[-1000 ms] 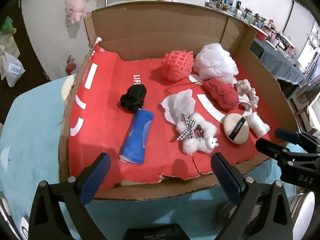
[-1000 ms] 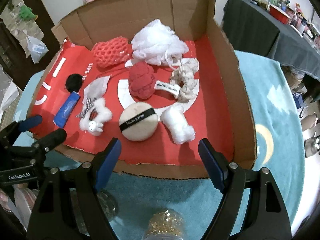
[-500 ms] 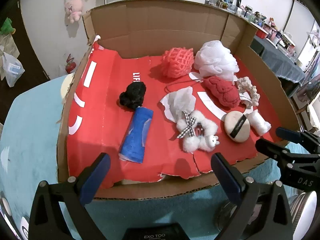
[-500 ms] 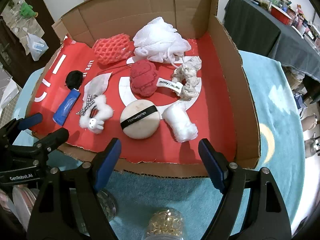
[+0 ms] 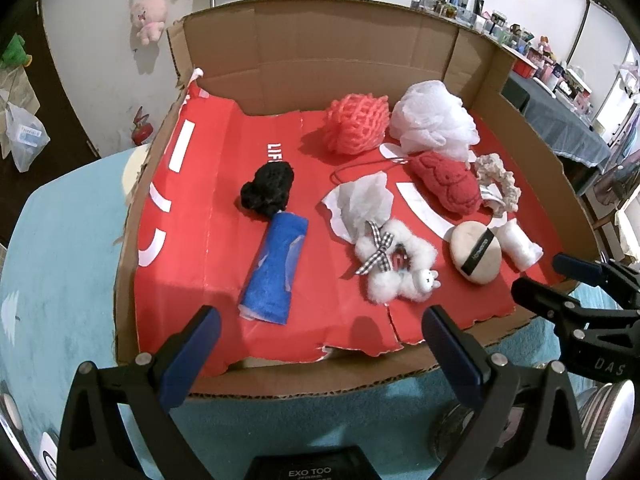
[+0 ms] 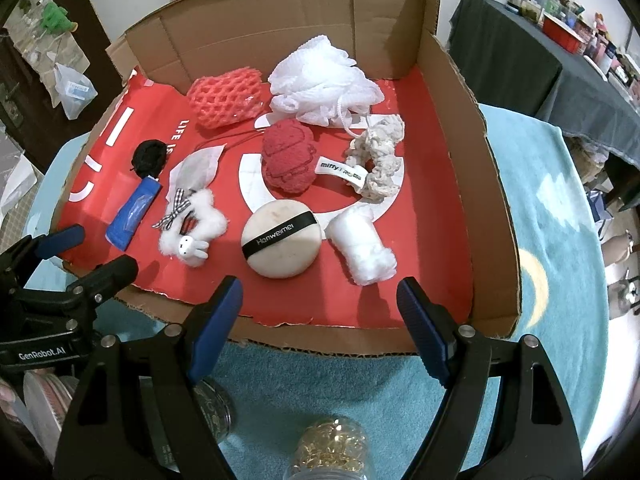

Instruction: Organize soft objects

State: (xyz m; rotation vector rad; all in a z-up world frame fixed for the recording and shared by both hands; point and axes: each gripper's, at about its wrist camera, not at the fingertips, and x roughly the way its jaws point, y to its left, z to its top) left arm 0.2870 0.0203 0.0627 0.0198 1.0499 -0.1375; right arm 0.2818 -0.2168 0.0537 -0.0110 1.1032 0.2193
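A cardboard box point(image 5: 320, 64) lined in red holds the soft objects. On the left lie a blue rolled towel point(image 5: 276, 268) and a black knitted piece point(image 5: 266, 190). At the back sit a coral mesh sponge point(image 5: 356, 122) and a white bath pouf point(image 6: 320, 80). In the middle and right are a red fuzzy item point(image 6: 288, 160), a cream scrunchie point(image 6: 380, 160), a beige powder puff point(image 6: 282, 240), a white cotton roll point(image 6: 362, 250) and a fluffy bunny scrunchie point(image 6: 192, 228). My left gripper point(image 5: 320, 324) and right gripper point(image 6: 320, 292) hover open at the box's front edge, both with nothing between their fingers.
The box stands on a teal rug point(image 6: 540, 200). Under my right gripper are a jar of gold beads point(image 6: 332, 448) and a dark-lidded jar point(image 6: 212, 404). A dark-clothed table point(image 6: 512, 52) stands at the back right. The box's high walls enclose the back and sides.
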